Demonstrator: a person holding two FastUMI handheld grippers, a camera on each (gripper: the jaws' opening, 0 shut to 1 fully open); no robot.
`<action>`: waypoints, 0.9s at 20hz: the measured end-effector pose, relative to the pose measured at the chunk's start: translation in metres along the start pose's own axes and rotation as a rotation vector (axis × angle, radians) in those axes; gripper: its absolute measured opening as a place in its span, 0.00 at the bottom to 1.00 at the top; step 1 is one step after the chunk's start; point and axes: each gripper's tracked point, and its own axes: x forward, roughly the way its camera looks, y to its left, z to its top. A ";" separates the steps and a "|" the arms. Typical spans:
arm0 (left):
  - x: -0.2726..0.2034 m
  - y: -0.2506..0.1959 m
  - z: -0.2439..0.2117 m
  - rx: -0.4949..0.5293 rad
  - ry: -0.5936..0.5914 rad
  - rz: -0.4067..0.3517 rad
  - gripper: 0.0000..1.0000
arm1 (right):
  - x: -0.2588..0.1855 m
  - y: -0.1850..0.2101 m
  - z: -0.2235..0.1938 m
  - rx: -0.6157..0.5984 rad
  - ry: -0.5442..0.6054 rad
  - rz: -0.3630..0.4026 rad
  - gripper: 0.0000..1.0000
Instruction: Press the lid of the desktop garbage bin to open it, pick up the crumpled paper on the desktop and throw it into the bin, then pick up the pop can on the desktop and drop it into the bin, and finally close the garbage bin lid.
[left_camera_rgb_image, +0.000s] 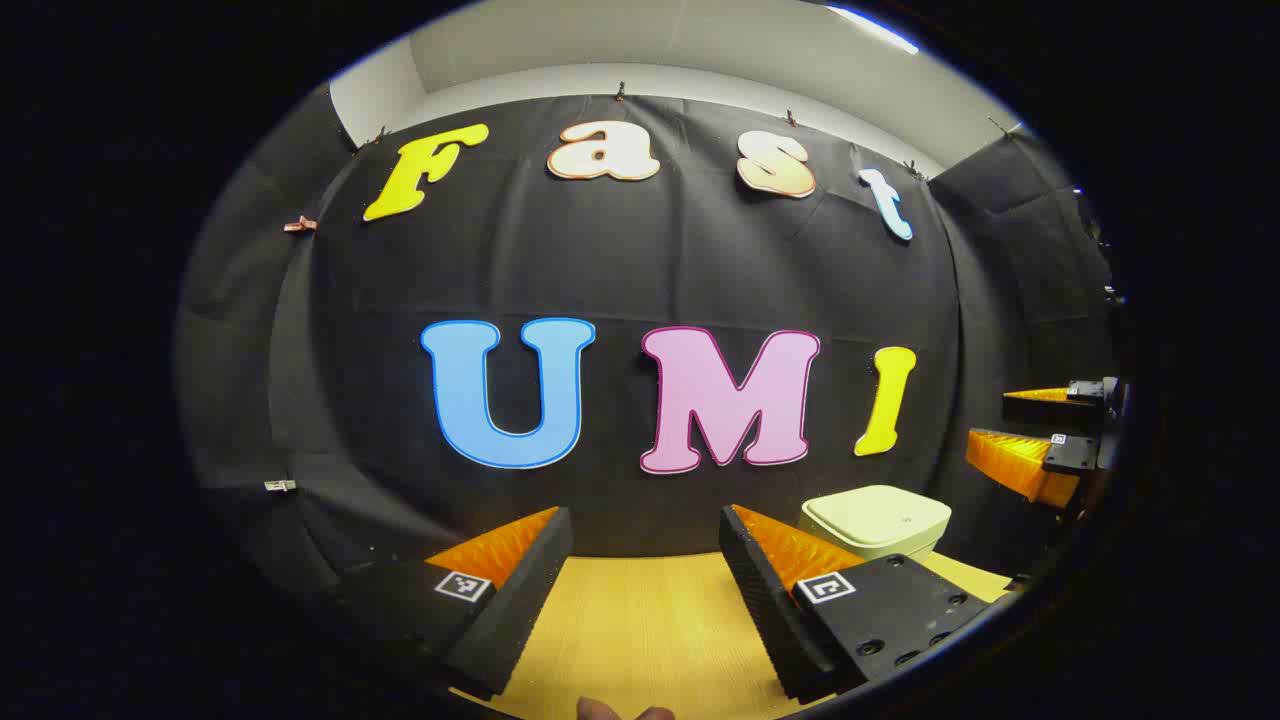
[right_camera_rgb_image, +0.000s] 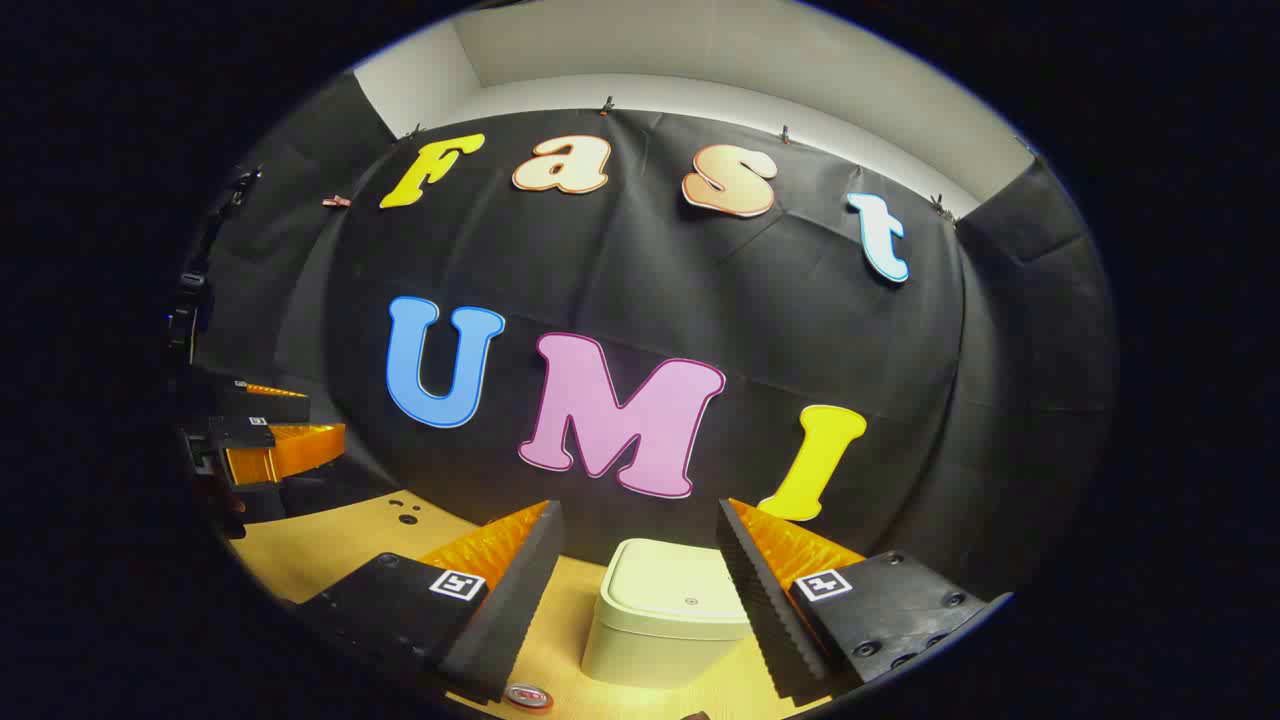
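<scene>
A pale square garbage bin with its lid down stands on the wooden desktop, straight ahead of my right gripper, which is open and held above and short of it. The top of a pop can peeks in at the bottom edge of the right gripper view. In the left gripper view the bin lies ahead to the right, partly behind one finger. My left gripper is open over bare wood. The right gripper shows at the far right there, open.
The black cloth wall closes off the desk right behind the bin. The left gripper is seen at the left edge of the right gripper view. A few small holes mark the wood near the back left.
</scene>
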 end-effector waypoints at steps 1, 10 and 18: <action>0.001 0.000 0.001 -0.002 0.000 -0.001 0.95 | 0.002 0.000 0.000 0.003 0.003 -0.002 0.96; 0.011 0.004 -0.005 -0.003 0.003 0.001 0.95 | 0.008 -0.005 -0.009 0.038 0.028 -0.018 0.96; 0.011 0.004 -0.008 -0.004 0.007 0.002 0.95 | 0.006 -0.011 -0.020 0.063 0.056 -0.023 0.96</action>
